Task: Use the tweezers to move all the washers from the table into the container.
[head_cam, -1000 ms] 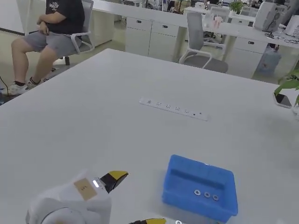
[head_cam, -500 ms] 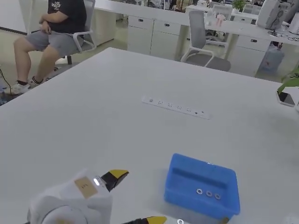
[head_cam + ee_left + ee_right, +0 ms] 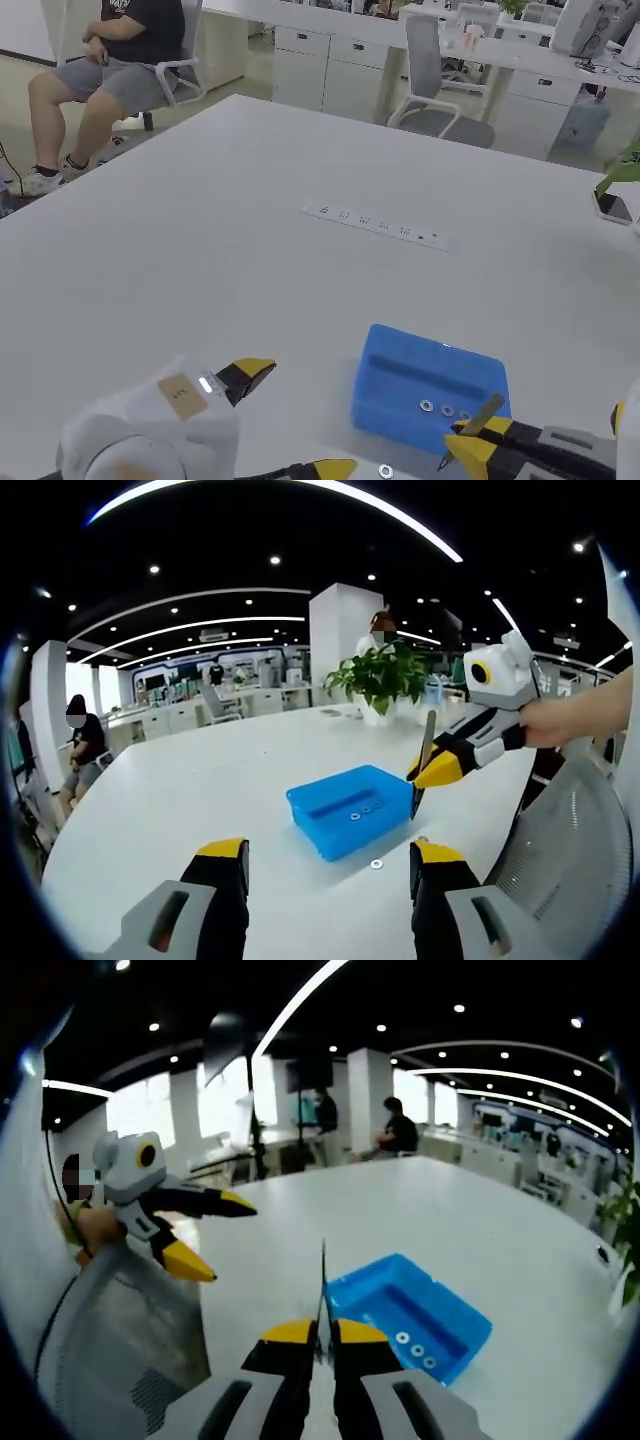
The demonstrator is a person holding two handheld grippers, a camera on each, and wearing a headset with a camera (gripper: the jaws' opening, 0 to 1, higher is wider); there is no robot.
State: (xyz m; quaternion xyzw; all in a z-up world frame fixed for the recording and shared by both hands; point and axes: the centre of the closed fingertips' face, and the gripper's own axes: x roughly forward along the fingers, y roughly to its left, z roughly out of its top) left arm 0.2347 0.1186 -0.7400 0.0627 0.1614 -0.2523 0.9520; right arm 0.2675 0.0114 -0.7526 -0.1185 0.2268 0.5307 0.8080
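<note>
R gripper [image 3: 468, 441]: tweezers [image 3: 489, 409] at container [image 3: 385, 408] edge.

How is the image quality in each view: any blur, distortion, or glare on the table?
Head view: even, soft light, no hard glare on the table, a faint shadow beside the blue container. Left gripper view: strong fisheye bending, ceiling lights stretched into arcs. Right gripper view: same bending; the tweezers and right claw look blurred.

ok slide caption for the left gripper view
The left gripper, jaws open, faces the blue container and one washer on the table; the right gripper holds tweezers beside the container.
</note>
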